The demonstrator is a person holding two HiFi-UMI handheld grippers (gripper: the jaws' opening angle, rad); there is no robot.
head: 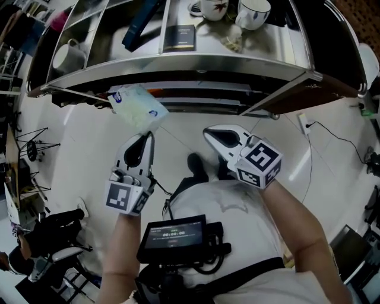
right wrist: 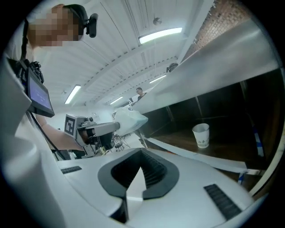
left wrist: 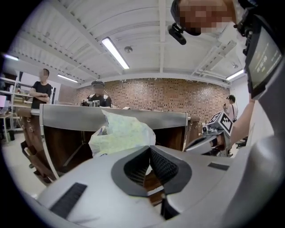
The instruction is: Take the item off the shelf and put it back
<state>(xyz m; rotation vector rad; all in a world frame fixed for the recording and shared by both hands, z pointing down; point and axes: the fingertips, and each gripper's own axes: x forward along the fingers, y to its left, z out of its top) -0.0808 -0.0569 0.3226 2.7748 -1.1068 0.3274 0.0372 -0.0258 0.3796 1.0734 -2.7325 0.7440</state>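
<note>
A soft pale-green and white packet (head: 138, 108) hangs in the air just in front of the metal shelf's front edge (head: 178, 64). My left gripper (head: 146, 136) is shut on its near end. The left gripper view has the packet (left wrist: 122, 132) sticking up beyond the closed jaws (left wrist: 149, 150), with the shelf behind it. My right gripper (head: 209, 134) is to the right of it, shut and empty, below the shelf edge. The right gripper view shows its jaws (right wrist: 141, 156) closed, with the packet (right wrist: 129, 119) and the left gripper (right wrist: 95, 131) off to the left.
On the shelf top stand two white mugs (head: 252, 13), a dark book (head: 178, 37), a blue object (head: 139, 24) and a white jug (head: 68, 54). A paper cup (right wrist: 201, 135) sits on a lower wooden shelf. Other people stand behind the shelf (left wrist: 42, 89).
</note>
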